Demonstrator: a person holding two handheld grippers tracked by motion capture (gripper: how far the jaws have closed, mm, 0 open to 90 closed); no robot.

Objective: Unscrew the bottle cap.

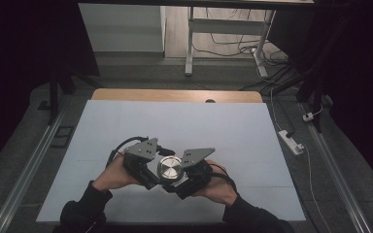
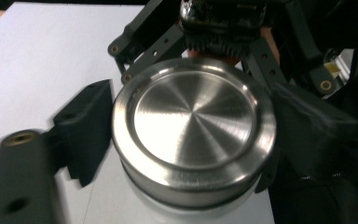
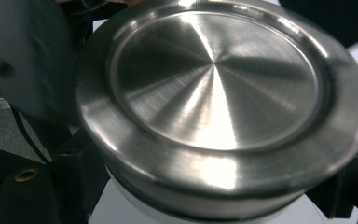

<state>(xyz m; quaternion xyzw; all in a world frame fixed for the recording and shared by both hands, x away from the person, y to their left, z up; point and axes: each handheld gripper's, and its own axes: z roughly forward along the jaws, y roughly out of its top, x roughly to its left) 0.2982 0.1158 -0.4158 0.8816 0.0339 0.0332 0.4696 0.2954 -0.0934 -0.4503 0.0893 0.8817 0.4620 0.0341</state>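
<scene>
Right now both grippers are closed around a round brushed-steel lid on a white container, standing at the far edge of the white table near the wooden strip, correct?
Not quite. The round brushed-steel lid on its white container sits near the person's edge of the white table, as the high view shows. The left gripper and right gripper do flank it.

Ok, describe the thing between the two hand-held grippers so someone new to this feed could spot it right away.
Start from the white table top and go to its near edge, where the person's two hands meet. Between the left hand-held gripper and the right hand-held gripper sits a round container with a metal lid. Its shiny brushed-steel disc with a raised rim is the one bright thing among the black gripper parts.
</scene>
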